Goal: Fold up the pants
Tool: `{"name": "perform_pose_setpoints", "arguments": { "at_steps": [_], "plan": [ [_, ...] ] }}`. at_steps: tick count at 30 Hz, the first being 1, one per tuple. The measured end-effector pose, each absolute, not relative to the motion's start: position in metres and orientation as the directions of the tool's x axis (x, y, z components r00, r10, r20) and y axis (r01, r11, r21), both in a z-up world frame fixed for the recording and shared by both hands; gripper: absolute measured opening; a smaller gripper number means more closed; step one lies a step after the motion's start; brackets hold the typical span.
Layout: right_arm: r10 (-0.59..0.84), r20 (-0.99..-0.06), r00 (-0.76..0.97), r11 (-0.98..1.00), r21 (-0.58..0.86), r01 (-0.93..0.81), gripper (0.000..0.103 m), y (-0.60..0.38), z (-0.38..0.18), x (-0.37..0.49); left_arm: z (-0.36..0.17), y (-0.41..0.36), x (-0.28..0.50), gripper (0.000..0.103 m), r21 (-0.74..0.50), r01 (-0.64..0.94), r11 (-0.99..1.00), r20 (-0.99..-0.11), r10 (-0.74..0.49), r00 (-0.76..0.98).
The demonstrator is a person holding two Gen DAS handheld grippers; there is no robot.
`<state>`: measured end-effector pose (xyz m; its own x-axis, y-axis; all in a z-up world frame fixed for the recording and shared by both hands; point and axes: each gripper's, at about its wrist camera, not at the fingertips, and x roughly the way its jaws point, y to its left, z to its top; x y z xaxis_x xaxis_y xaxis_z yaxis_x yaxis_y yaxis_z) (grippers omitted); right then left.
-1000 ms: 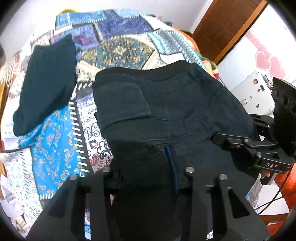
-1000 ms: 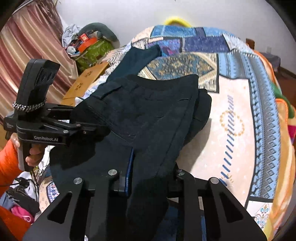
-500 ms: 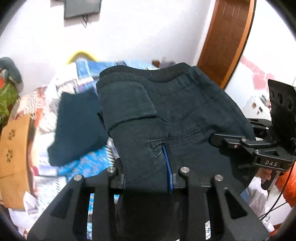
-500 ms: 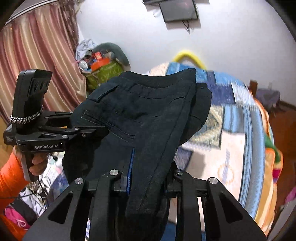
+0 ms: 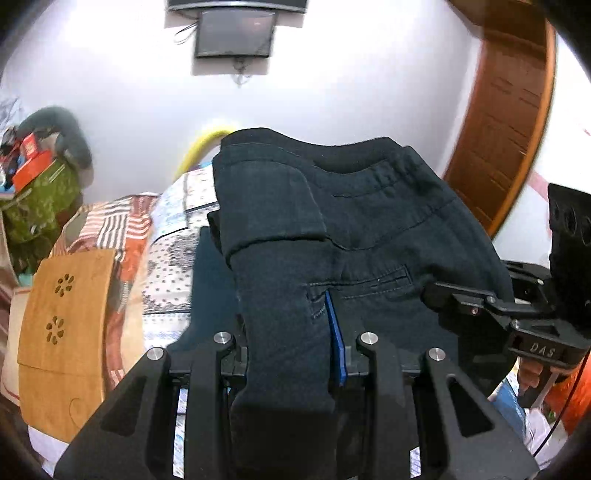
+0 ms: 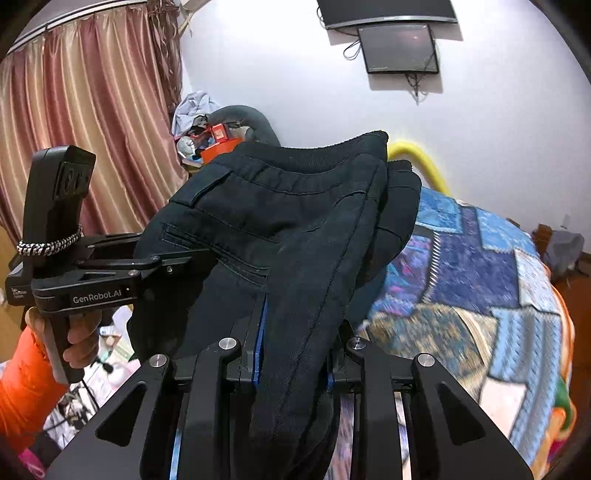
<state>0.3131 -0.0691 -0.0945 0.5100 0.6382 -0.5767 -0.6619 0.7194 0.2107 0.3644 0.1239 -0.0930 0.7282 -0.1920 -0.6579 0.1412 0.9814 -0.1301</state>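
Dark folded pants (image 5: 369, 229) hang in the air above the bed, waistband at the far end, held up at two points. My left gripper (image 5: 291, 325) is shut on a thick fold at the pants' near left edge. In the right wrist view the same pants (image 6: 295, 229) run between the blue pads of my right gripper (image 6: 295, 332), which is shut on the near right edge. Each gripper shows in the other's view: the right gripper (image 5: 443, 295) clamps the cloth at the right, the left gripper (image 6: 192, 264) at the left. The fingertips are buried in fabric.
Below lies a bed with a patchwork quilt (image 6: 480, 277). A second dark garment (image 5: 210, 280) lies on it. A wooden board (image 5: 62, 325) leans at the left, beside a cluttered pile (image 5: 37, 184). A curtain (image 6: 74, 129), a wall screen (image 5: 234, 35) and a wooden door (image 5: 502, 110) surround the bed.
Both grippers have risen with the pants, lifting them off the quilt. The views have tilted up from the bed toward the wall and screen.
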Motion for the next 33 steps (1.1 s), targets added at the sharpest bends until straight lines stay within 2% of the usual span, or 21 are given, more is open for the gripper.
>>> {"name": "perform_pose_setpoints", "arguments": {
  "at_steps": [9,17,21,25,33],
  "plan": [
    [0.617,-0.657,0.434,0.716,0.239,-0.656,0.021,-0.009,-0.16,0.383,-0.168,0.175,0.434,0.031,-0.144,0.046,0.989,-0.728,-0.137,0.672],
    [0.532,-0.761,0.372,0.746,0.212,-0.632,0.021,0.02,-0.236,0.434,-0.27,0.207,0.495,0.031,-0.22,-0.021,0.975,-0.8,-0.168,0.576],
    [0.51,-0.785,0.353,0.765,0.226,-0.603,0.024,0.013,-0.251,0.445,-0.298,0.21,0.508,0.04,-0.234,-0.034,0.972,-0.816,-0.177,0.551],
    [0.511,-0.787,0.345,0.773,0.245,-0.586,0.036,0.0,-0.25,0.438,-0.298,0.218,0.506,0.047,-0.242,-0.064,0.968,-0.802,-0.162,0.575],
    [0.458,-0.791,0.407,0.804,0.173,-0.569,0.036,-0.029,-0.225,0.409,-0.277,0.236,0.471,0.047,-0.082,-0.123,0.989,-0.832,0.0,0.555]
  ]
}}
